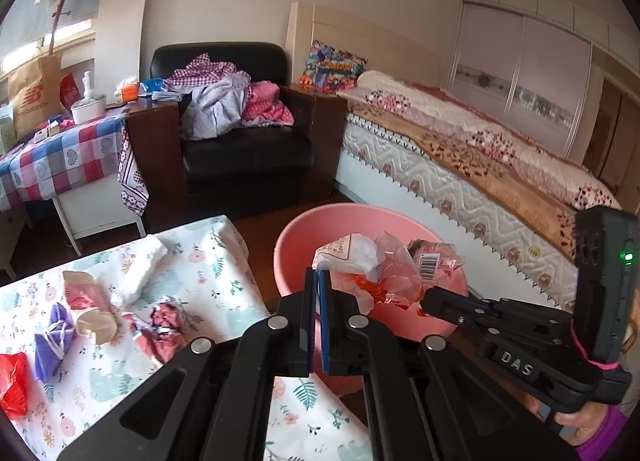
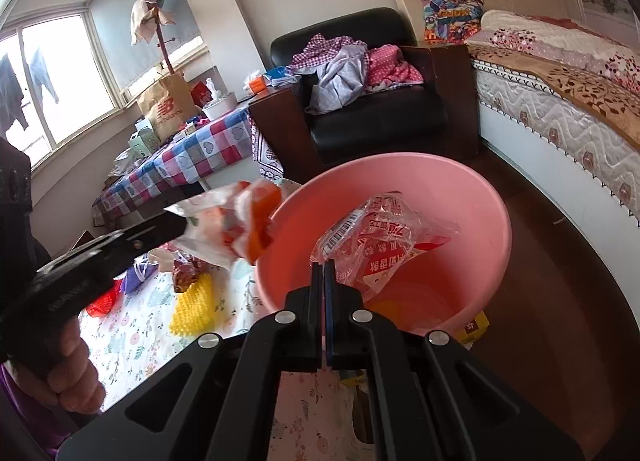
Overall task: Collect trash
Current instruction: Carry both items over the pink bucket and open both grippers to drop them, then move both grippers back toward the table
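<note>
A crumpled wrapper [image 2: 240,221] is clamped in the left gripper [image 1: 319,285], apparently above the pink basin [image 2: 472,197]; a clear printed bag [image 2: 384,237] is pinched by the right gripper [image 2: 324,277].

Beyond the fingers: black armchair [image 1: 240,141] heaped with clothes [image 1: 224,101]. Bed [image 1: 460,149] to their right; checked cloth [image 1: 60,157] to their left.

Daylight enters a bedroom through a bay window [image 2: 60,73]. A black armchair [image 1: 240,133] heaped with clothes stands between a checked-cloth table [image 1: 56,157] and the bed [image 1: 460,149]; a wardrobe [image 1: 532,73] lines the far wall.
</note>
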`<act>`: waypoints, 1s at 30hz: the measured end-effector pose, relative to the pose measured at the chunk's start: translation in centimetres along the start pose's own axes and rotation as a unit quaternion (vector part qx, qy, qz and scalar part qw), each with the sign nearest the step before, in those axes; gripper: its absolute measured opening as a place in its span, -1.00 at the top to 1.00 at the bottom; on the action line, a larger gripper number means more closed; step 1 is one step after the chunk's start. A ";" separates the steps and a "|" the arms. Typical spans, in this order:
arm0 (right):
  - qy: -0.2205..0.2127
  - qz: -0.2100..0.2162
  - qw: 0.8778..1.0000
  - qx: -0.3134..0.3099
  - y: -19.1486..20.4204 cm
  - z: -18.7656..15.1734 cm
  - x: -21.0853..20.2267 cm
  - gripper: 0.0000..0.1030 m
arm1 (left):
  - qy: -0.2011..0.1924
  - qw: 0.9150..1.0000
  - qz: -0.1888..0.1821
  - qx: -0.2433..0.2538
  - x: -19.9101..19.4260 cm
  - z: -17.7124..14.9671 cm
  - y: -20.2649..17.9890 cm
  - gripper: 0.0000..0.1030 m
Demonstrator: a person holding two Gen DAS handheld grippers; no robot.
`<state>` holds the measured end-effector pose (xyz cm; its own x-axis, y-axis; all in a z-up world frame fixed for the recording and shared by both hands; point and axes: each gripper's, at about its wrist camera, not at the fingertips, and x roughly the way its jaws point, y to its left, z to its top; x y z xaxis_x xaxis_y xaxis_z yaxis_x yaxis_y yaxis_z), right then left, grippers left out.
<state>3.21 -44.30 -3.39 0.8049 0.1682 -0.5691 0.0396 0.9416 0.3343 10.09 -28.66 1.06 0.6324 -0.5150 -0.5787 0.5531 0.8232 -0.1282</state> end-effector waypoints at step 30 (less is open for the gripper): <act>0.028 -0.045 0.999 0.000 -1.3 0.2 1.6 0.45 | -0.004 1.000 -0.030 0.006 1.1 0.8 -1.8 0.18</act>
<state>4.59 -45.31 -4.56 0.7637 0.0998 -0.6378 0.1098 0.9535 0.2807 10.24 -30.90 1.24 0.6014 -0.5655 -0.5645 0.5969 0.7876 -0.1531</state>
